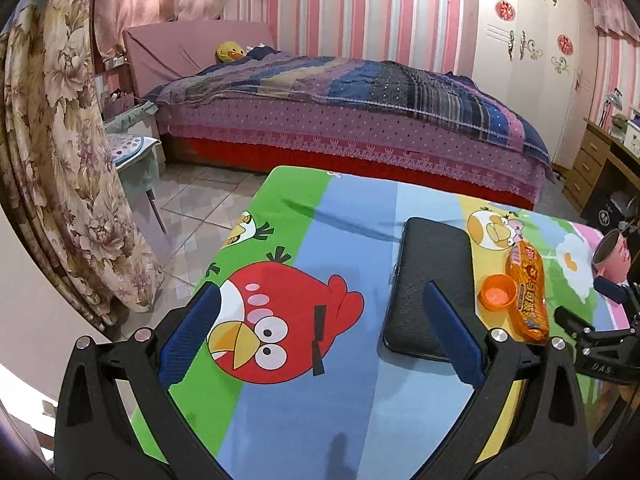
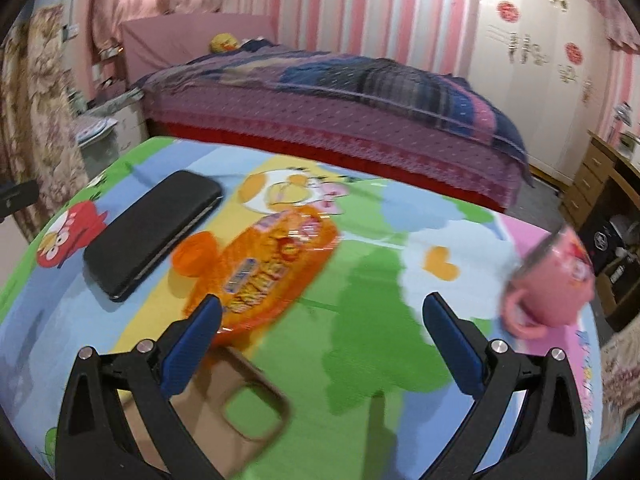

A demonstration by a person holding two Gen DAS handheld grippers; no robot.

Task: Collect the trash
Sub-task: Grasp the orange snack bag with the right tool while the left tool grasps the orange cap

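Orange snack wrapper (image 2: pixel 272 264) lies flat on the cartoon-print table cover (image 2: pixel 360 320), just ahead of my right gripper (image 2: pixel 320 336) and slightly to its left; this I judge to be the trash. An orange cap (image 1: pixel 497 293) sits touching or just beside it, next to a black case (image 1: pixel 432 280). A brown phone cover (image 2: pixel 240 412) lies nearer me, a pink mug (image 2: pixel 556 284) well off to the right. Both my grippers stand spread wide and hold nothing; my left gripper (image 1: pixel 320 336) hovers over the red bird print. Step in hand, in my judgement: approach, nothing collected yet. Next move calls for shifting my right gripper left to straddle the wrapper's near end, then closing lightly, since thin film may slip or drag the cap. No bin visible
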